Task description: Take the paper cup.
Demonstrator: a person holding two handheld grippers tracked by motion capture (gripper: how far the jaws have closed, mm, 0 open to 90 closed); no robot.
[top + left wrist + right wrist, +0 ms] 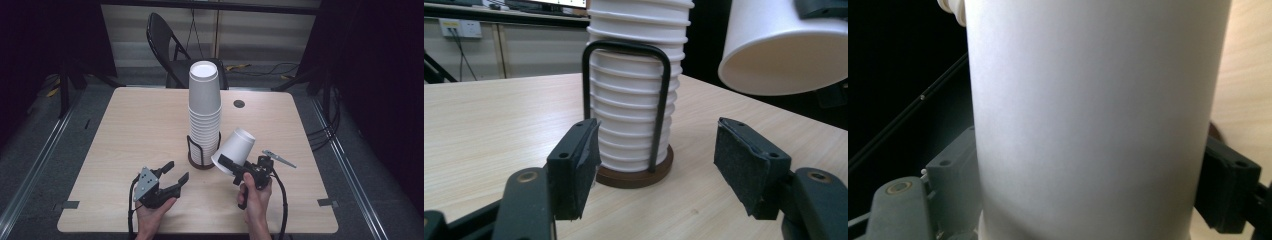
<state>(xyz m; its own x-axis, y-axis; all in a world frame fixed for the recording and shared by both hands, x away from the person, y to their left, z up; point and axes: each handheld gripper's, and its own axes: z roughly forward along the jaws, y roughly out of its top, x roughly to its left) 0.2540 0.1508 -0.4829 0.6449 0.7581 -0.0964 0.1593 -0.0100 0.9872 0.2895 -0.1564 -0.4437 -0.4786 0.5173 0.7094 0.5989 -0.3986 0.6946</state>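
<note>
Cup (235,146) sits clamped across its wall in my right gripper (227,164), tilted, mouth down-left, just beside the stack of cups (204,112) in its wire holder (203,159) at the middle of the table (125,125). In the right gripper view the black pads (955,167) press both sides of the white wall. My left gripper (176,176) rests low in front of the holder, jaws wide with nothing between them. I judge the step is carrying this cup clear: I keep the squeeze light so the paper does not buckle, steer the rim away from the stack, and hold my left ready to steady the holder's base.
</note>
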